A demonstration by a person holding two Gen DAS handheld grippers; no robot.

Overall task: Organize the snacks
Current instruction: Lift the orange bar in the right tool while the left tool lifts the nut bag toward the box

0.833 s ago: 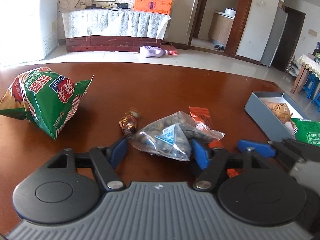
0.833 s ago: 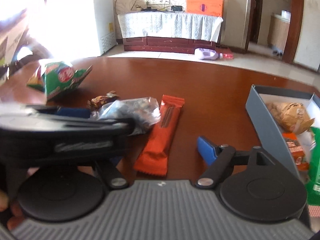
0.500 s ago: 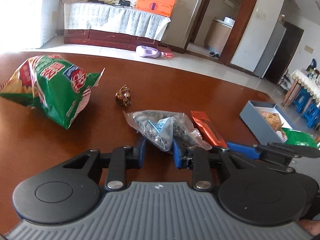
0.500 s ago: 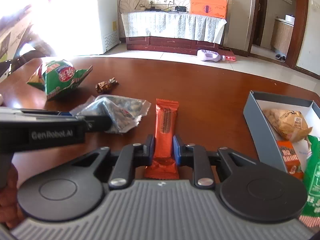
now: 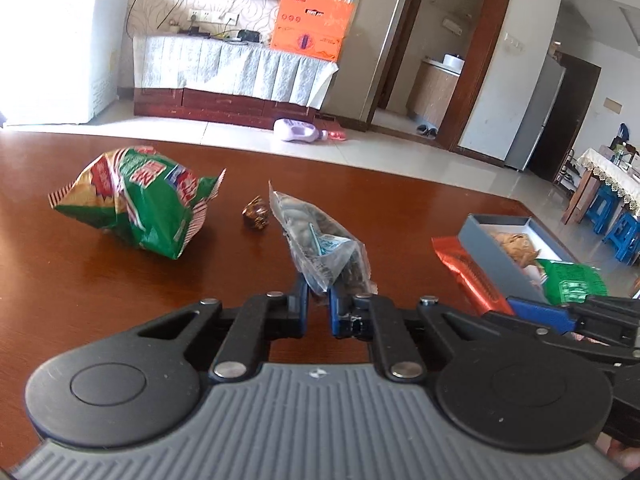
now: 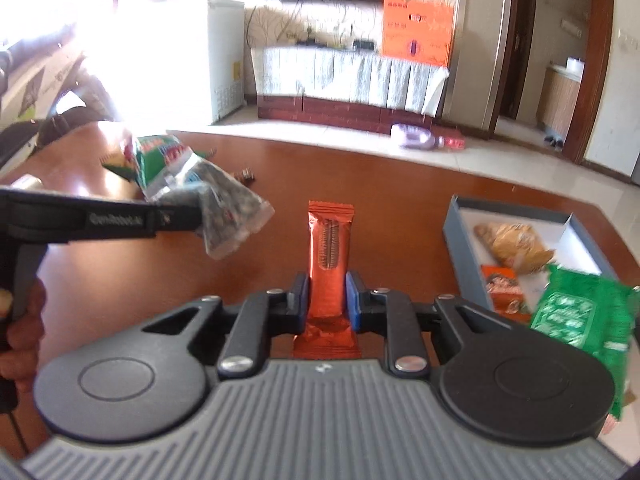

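1. Left wrist view: the clear seed bag point(image 5: 320, 248) stands up off the wooden table point(image 5: 80, 280), its lower edge pinched between the narrowed jaws of the left gripper point(image 5: 318, 308).
2. Right wrist view: the orange bar point(image 6: 329, 256) is clamped near its lower end by the right gripper point(image 6: 327, 298), jaws pressed against both sides, bar pointing forward.
3. On the table behind lie the green chip bag point(image 5: 136, 200) and, just beside the seed bag, a small brown candy point(image 5: 256, 216).
4. To the right, the grey box point(image 6: 520, 240) holds a tan packet point(image 6: 516, 246), an orange packet point(image 6: 502, 288) and a green packet point(image 6: 580, 312) over its near rim.
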